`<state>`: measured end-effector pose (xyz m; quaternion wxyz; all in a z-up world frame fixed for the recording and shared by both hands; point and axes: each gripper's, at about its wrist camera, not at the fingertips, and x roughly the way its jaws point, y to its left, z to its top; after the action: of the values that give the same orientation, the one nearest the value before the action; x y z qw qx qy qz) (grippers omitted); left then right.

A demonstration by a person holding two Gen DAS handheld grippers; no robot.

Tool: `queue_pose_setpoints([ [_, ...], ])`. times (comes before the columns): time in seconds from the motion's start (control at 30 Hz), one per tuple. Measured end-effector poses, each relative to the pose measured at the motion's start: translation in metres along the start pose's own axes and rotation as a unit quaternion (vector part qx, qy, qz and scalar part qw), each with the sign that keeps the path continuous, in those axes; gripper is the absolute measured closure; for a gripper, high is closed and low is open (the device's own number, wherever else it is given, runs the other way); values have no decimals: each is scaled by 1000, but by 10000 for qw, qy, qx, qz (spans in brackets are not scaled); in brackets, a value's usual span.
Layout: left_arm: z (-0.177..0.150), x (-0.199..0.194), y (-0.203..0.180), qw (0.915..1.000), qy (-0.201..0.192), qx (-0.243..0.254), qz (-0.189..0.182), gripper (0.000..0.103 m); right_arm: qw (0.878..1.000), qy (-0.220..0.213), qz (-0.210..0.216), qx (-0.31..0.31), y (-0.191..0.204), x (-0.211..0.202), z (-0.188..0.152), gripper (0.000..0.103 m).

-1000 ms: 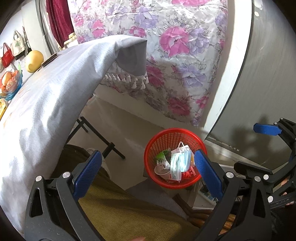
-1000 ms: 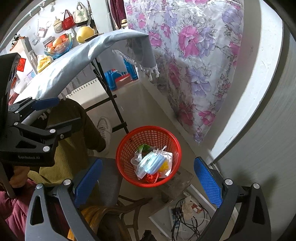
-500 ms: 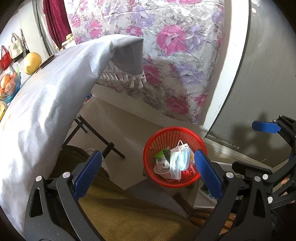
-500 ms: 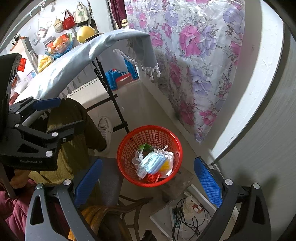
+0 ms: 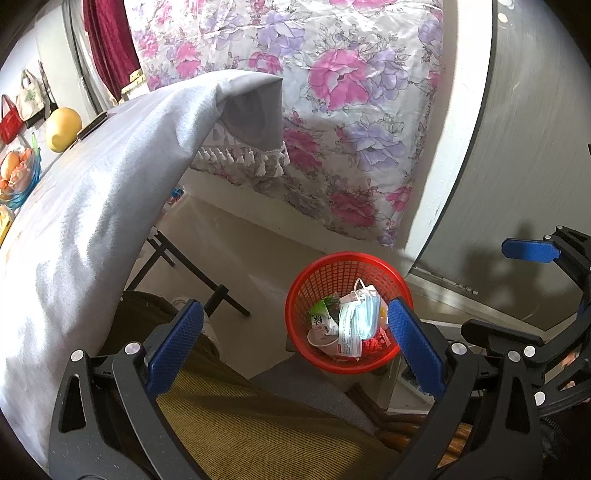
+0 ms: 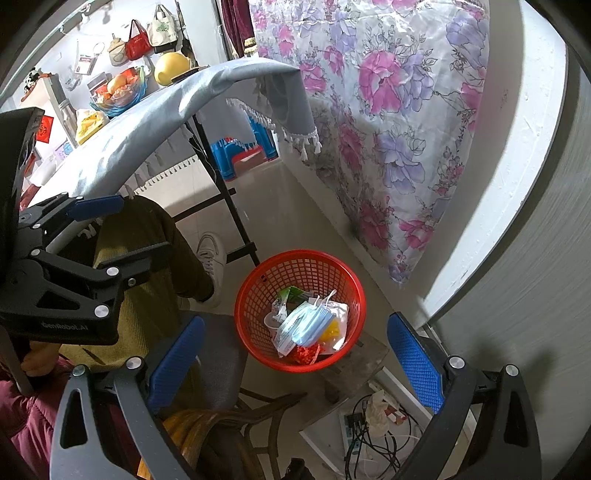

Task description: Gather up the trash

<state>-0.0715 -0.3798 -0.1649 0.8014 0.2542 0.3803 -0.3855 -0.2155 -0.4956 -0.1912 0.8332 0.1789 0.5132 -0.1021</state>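
Red basket [image 6: 301,310] holds the trash unchanged – both the left gripper [image 5: 293,341] and right gripper [image 6: 295,350] hover empty, jaws apart – collection looks finished.

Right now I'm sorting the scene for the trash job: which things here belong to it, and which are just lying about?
Part of the job:
red basket
face mask in it
paper cup in it
green wrapper in it
left gripper, open
right gripper, open

Just lying about:
fruit bowl
yellow melon
hanging bags
blue stool
floor cables
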Motion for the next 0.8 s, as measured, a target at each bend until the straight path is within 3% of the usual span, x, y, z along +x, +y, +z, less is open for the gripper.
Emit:
queue_pose_setpoints([
  [0.8, -2, 1, -7, 9999, 19, 163, -31, 7, 10000, 2, 19, 13, 0, 0, 0, 6],
])
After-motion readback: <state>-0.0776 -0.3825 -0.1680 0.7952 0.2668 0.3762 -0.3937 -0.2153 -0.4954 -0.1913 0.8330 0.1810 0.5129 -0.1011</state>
